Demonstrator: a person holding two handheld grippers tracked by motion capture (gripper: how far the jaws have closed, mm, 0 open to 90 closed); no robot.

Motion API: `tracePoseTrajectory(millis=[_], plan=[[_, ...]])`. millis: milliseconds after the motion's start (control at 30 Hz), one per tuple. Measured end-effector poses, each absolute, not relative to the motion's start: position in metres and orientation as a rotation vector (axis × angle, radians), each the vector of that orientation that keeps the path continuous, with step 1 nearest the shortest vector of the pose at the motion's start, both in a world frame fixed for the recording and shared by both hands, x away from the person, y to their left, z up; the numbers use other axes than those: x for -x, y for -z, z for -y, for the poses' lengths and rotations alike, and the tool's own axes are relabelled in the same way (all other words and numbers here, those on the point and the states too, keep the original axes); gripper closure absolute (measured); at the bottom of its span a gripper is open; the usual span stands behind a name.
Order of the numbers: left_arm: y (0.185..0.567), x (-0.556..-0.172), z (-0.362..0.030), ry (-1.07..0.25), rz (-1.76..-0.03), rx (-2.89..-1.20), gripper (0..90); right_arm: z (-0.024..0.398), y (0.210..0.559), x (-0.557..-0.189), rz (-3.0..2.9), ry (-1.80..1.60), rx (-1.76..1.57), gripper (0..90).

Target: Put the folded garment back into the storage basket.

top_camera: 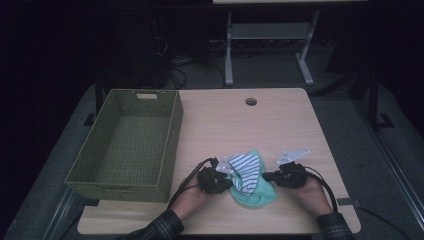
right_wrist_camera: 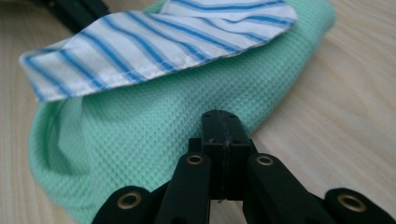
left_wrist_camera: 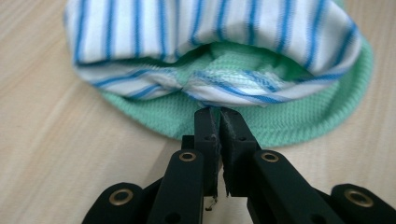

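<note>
Far left of the table (top_camera: 300, 115): green woven basket (top_camera: 127, 145), standing along the left edge, nothing visible inside.

Next, near the front edge: left gripper (top_camera: 223, 181), held in the person's left hand (top_camera: 192, 197), pointing right at the cloth. In the left gripper view its jaws are pressed nearly together, pinching the striped hem of the cloth between the tips.

Centre front: the cloth (top_camera: 251, 180), a bunched bundle lying on the table between the two grippers, well apart from the basket. Mint-green waffle-textured side underneath, white side with blue stripes folded over the top.

Right: right gripper (top_camera: 267, 176), in the right hand (top_camera: 310, 192), pointing left at the cloth. In the right gripper view its jaws are clenched fully together, tips against the green fabric; whether any fabric is caught between them I cannot tell.
</note>
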State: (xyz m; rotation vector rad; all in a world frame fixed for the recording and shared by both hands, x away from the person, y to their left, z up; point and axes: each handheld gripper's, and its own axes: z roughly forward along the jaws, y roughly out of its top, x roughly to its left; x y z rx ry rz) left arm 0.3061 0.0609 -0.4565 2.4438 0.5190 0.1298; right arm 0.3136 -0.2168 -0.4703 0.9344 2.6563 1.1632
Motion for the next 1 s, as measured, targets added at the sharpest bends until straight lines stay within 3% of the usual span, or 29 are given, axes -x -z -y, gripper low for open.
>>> tracePoseTrajectory(millis=[500,600,800,1000], plan=[[0.457,-0.328,-0.063,-0.135,-0.564,-2.440,85.2,0.216,0.470,-0.301,-2.675,-1.169,-0.933,89.6],[0.456,-0.328,-0.065,-0.141,-0.562,-2.442,83.3,0.218,0.467,-0.300,-2.645,-1.184,-0.948,81.9],[0.453,-0.324,-0.069,-0.121,-0.515,-2.449,71.0,0.234,0.461,-0.299,-2.546,-1.209,-0.979,70.8],[0.445,-0.319,-0.068,-0.114,-0.451,-2.476,56.3,0.256,0.465,-0.292,-2.446,-1.172,-1.040,49.6]])
